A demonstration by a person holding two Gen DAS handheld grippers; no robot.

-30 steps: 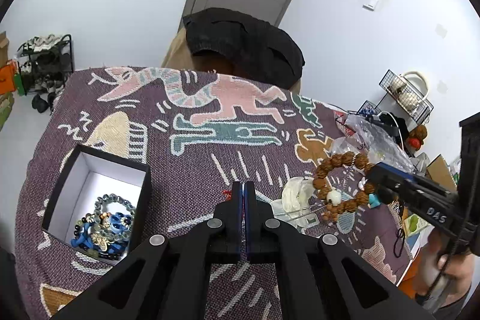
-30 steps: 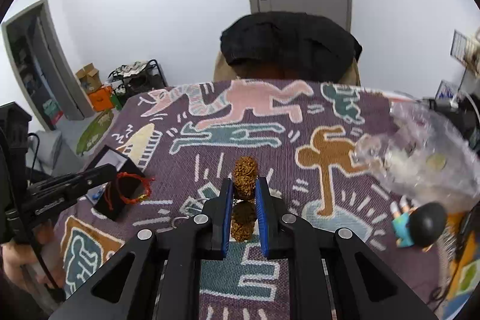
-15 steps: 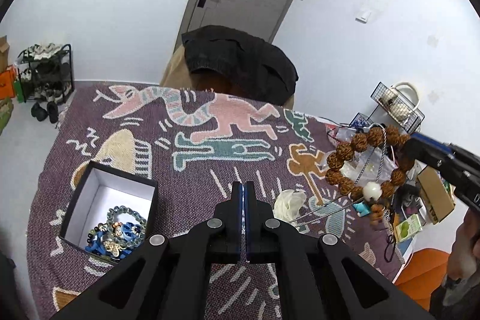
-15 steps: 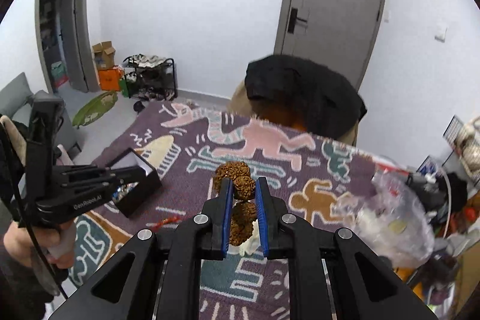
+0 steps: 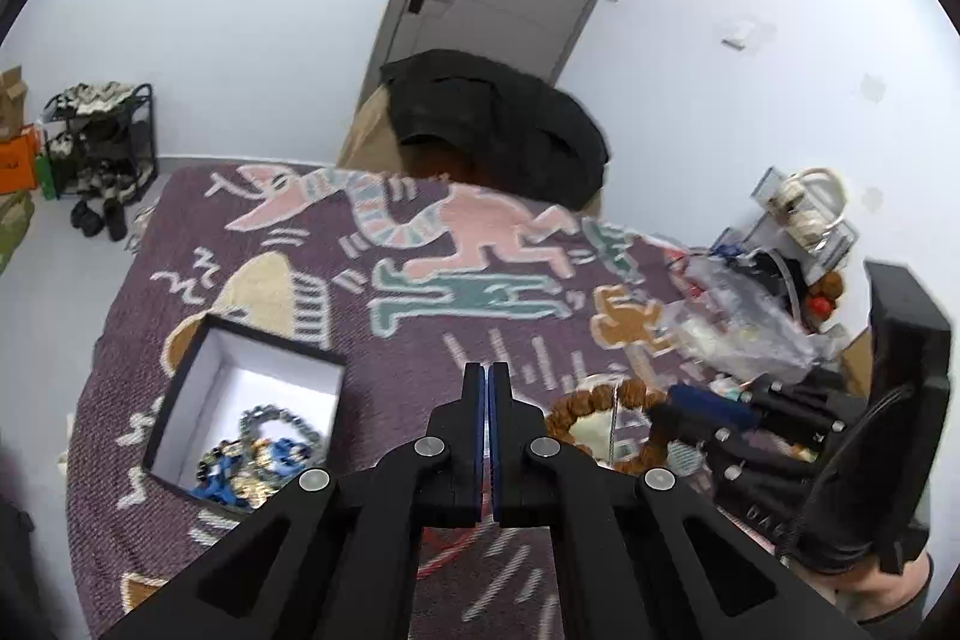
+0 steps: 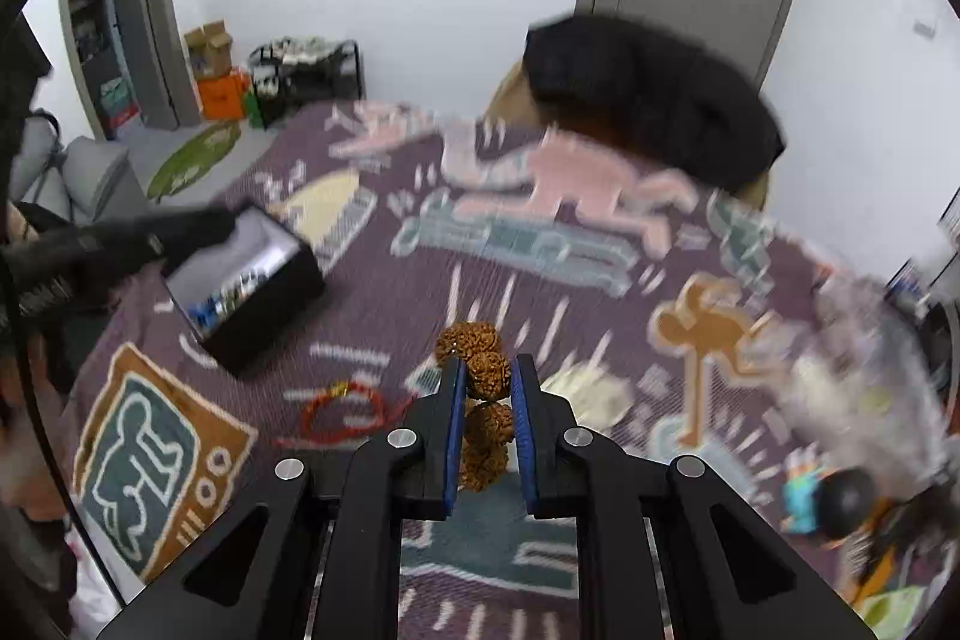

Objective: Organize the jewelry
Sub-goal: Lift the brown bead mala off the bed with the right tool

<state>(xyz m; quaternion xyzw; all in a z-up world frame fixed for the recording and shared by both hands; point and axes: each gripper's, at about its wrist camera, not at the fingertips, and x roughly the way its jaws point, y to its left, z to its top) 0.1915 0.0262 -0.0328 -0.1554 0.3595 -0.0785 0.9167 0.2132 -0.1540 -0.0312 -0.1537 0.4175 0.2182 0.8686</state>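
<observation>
1. Your right gripper (image 6: 485,385) is clamping its jaws on the bead bracelet (image 6: 480,370), holding it above the cloth (image 6: 600,292).
2. Your left gripper (image 5: 486,382) is sitting with jaws pressed together, holding nothing.
3. The box (image 5: 180,400) is lying on the cloth to the left, with jewelry (image 5: 258,454) inside.
4. A red cord (image 6: 342,412) is lying near the box.

The right gripper (image 6: 486,382) pinches a bracelet of knobbly brown beads (image 6: 480,370) between its blue pads, above the patterned purple cloth (image 6: 540,268). At ten o'clock sits the open black box (image 6: 252,280) (jewelry inside, blurred), with the left gripper (image 6: 120,244) beside it. A red cord bracelet (image 6: 342,409) lies at nine o'clock.
</observation>
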